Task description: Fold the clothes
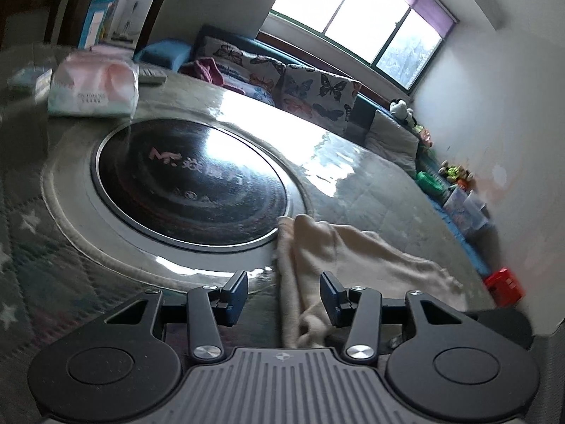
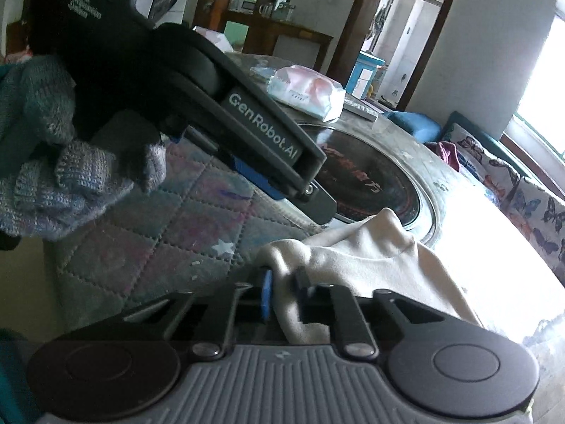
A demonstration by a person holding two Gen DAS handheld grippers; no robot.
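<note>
From the left wrist camera, the left gripper [image 1: 284, 295] has its two fingers spread wide apart. One cream garment [image 1: 353, 258] lies on the quilted table cover [image 1: 53, 258], and a bunched strip of it runs down through the gap between the fingers without being pinched by either. The rest of the cloth spreads ahead and to the right of the gripper, its far edge touching the rim of the single round black hotplate [image 1: 190, 180] set into the table. Beyond the hotplate sits one pink and white tissue pack [image 1: 93, 88], with one remote control [image 1: 152, 76] just beside it. Two butterfly cushions [image 1: 282, 81] lean on the sofa under the window.

From the right wrist camera, the right gripper [image 2: 284, 296] has its two fingers drawn close together on a fold of the same cream garment [image 2: 370, 258]; the picture is blurred there, but the cloth looks clamped between them. The garment rises to a peak just ahead of the gripper and drapes away to the right, over the edge of the hotplate [image 2: 370, 183]. The left gripper [image 2: 247, 141] crosses the upper left, held by a hand in a knitted glove [image 2: 53, 162], well above the cloth. The one tissue pack [image 2: 307, 92] lies further back on the table.
</note>
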